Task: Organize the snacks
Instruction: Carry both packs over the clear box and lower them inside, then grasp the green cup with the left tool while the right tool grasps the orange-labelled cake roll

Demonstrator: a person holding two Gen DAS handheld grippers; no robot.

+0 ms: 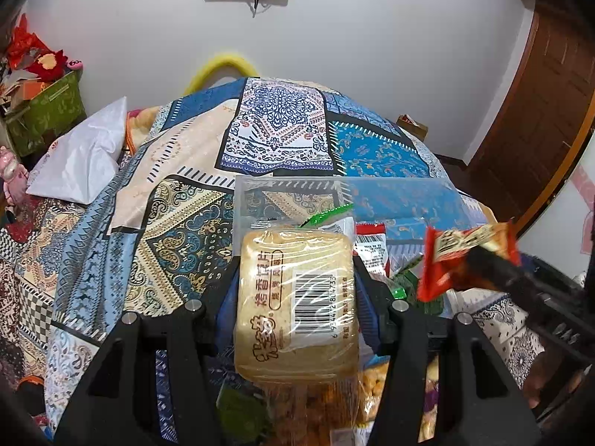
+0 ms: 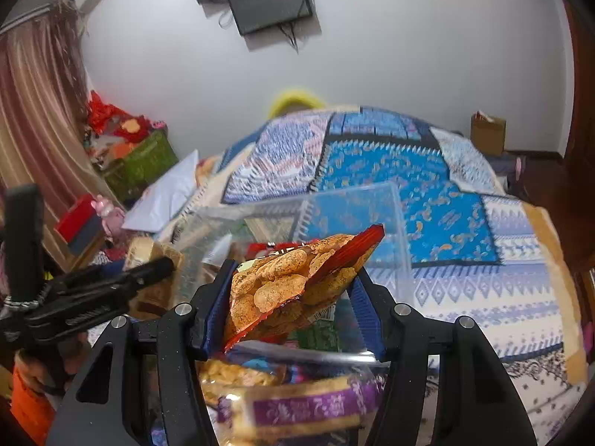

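My left gripper [image 1: 295, 260] is shut on a tan toast-slice packet [image 1: 297, 297] with a barcode, held upright between the blue pads. Just beyond it stands a clear plastic box [image 1: 409, 197] holding green and red-and-white packets. At the right of this view, my right gripper [image 1: 494, 264] carries a red snack packet [image 1: 446, 256]. In the right wrist view, the right gripper [image 2: 295, 269] is shut on that red packet [image 2: 282, 286], printed with brown round crackers, in front of the clear box [image 2: 372, 223]. The left gripper [image 2: 163, 265] shows at the left.
Everything sits on a bed with a patchwork quilt [image 1: 282, 130]. Loose packets lie under the grippers, among them a purple-labelled one [image 2: 297, 409]. A white pillow [image 1: 81, 156] and a green bin of toys [image 1: 44, 115] are at the left. A wooden door [image 1: 539, 111] is at the right.
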